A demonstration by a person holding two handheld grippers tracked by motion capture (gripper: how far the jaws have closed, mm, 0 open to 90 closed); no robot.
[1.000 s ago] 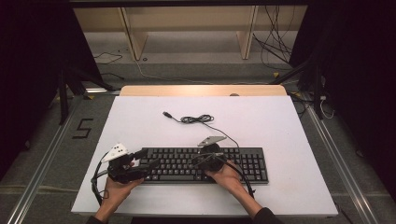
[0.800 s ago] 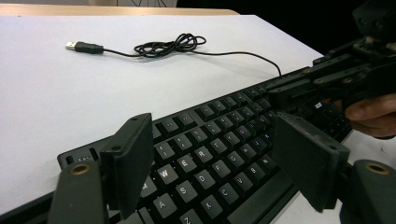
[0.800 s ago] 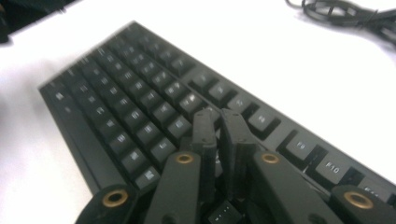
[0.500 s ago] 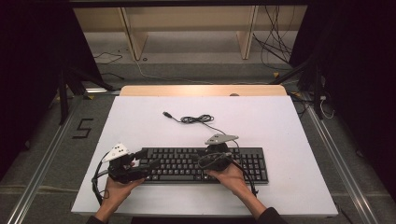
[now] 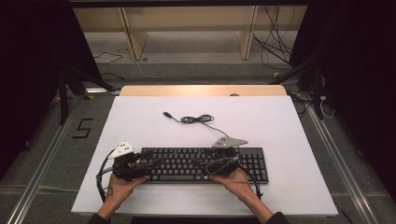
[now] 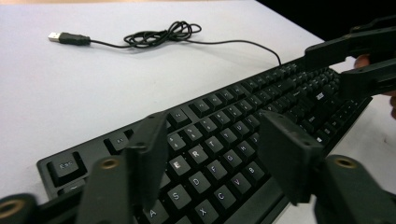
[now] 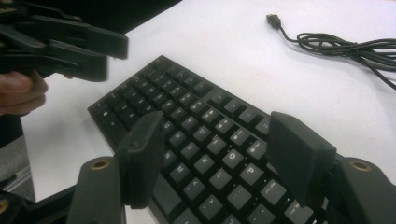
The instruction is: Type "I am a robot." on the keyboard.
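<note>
Black keyboard (image 5: 205,164) lying flat near the front edge of the white desk (image 5: 289,140), its cable (image 5: 198,120) coiled behind it and ending in a free USB plug (image 6: 70,38). Left tongs (image 5: 152,163), jaws apart and lately narrowing, hover over the left-hand keys; right tongs (image 5: 205,165), jaws apart and lately widening, hover over the right-hand letter keys. Neither pair grips anything.

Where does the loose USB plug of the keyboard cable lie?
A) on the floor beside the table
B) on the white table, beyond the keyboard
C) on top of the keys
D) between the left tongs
B: the USB plug rests on the bare white table at the end of the coiled cable, on the far side of the keyboard, apart from both tongs.
</note>
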